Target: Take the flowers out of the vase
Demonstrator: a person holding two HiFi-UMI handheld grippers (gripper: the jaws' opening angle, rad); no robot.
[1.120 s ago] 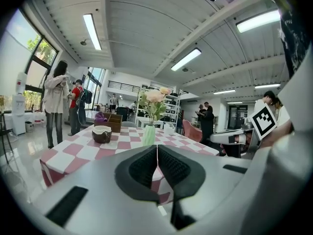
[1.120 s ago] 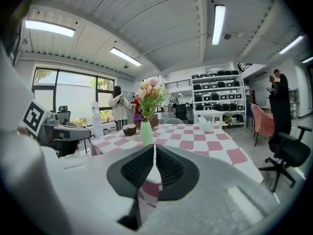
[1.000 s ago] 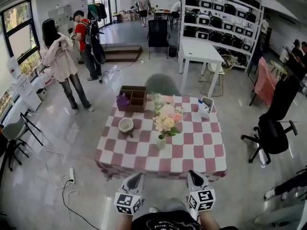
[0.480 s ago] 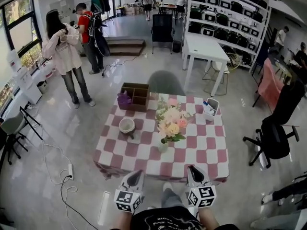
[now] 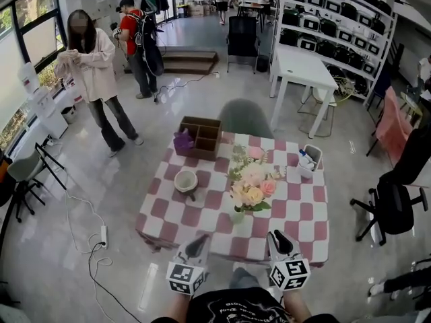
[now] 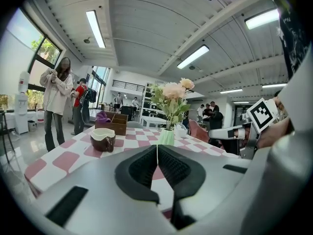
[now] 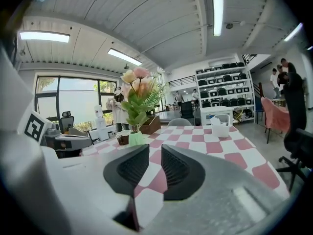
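Note:
A bunch of pink, cream and peach flowers (image 5: pixel 252 186) stands upright in a small pale green vase (image 5: pixel 237 215) near the front middle of the checked table (image 5: pixel 296 210). My left gripper (image 5: pixel 200 241) is at the table's near edge, left of the vase and apart from it, its jaws shut with nothing in them. My right gripper (image 5: pixel 275 237) is to the vase's right; its jaws have just been opening and stand a little apart with nothing between them. The left gripper view shows the flowers (image 6: pixel 173 93) and vase (image 6: pixel 166 137) ahead, as does the right gripper view: flowers (image 7: pixel 139 89), vase (image 7: pixel 135 138).
On the table are a brown bowl (image 5: pixel 186 180), a wooden compartment box (image 5: pixel 202 136) with a purple thing in it, and a white basket (image 5: pixel 308 160). A grey chair (image 5: pixel 246 118) stands behind the table. Two people (image 5: pixel 94 73) stand at the far left; a black office chair (image 5: pixel 394 204) is at the right.
I have come closer to the table with both grippers. Their tips now reach its near edge, and the vase sits nearer between them.

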